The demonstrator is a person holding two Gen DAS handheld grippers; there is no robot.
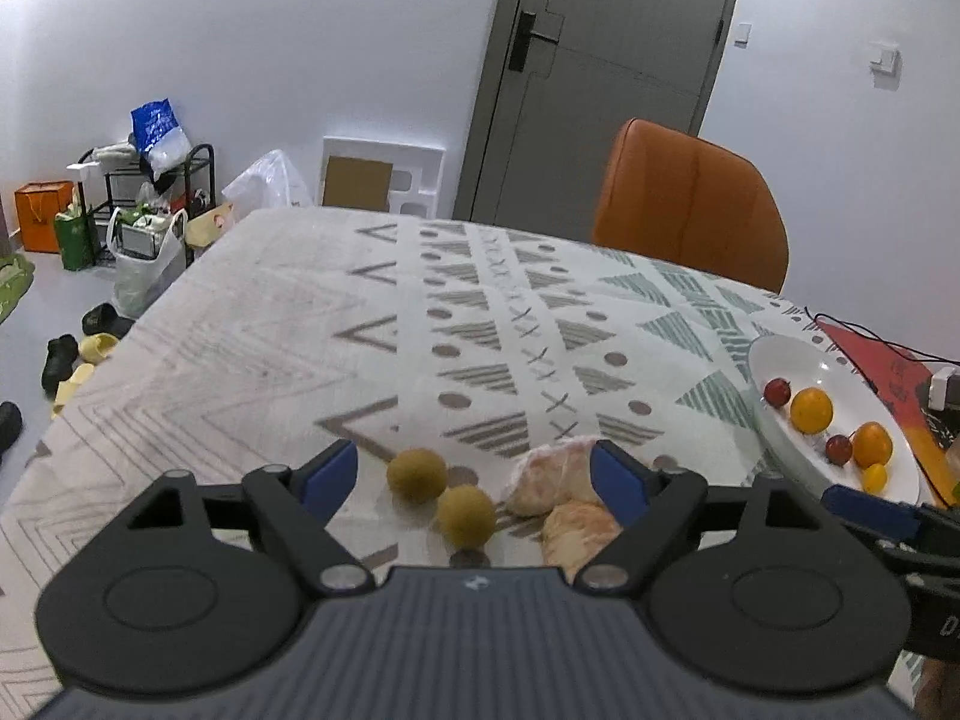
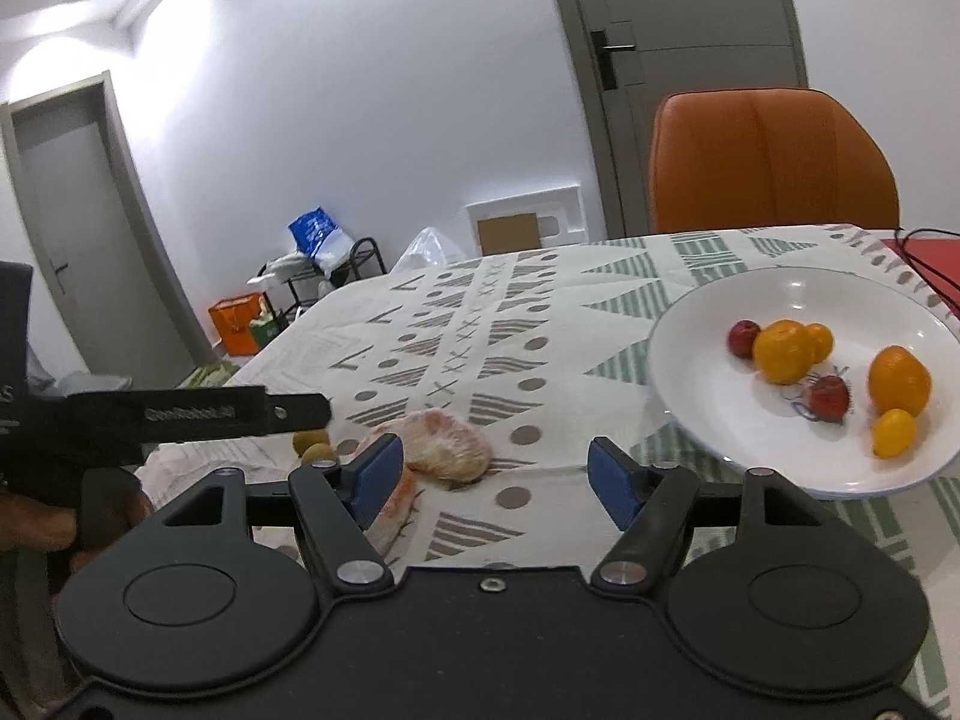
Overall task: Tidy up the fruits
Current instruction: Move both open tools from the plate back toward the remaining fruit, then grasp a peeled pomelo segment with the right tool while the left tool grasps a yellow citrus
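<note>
Two small olive-green round fruits (image 1: 417,475) (image 1: 466,515) lie on the patterned tablecloth between the fingers of my left gripper (image 1: 474,483), which is open. Two pale peeled citrus segments (image 1: 555,477) (image 1: 579,531) lie beside them, against the right finger. A white plate (image 2: 780,294) holds several orange and yellow citrus fruits (image 2: 783,351) and two small red fruits (image 2: 831,396). My right gripper (image 2: 495,477) is open over the cloth, left of the plate; a peeled segment (image 2: 447,441) lies just beyond its left finger. The left gripper's body (image 2: 180,417) shows at the left of the right wrist view.
An orange chair (image 1: 690,204) stands at the far side of the table. A red mat (image 1: 882,366) with black cables lies right of the plate. Bags, a rack and shoes clutter the floor (image 1: 120,228) to the left. A grey door (image 1: 600,60) is behind.
</note>
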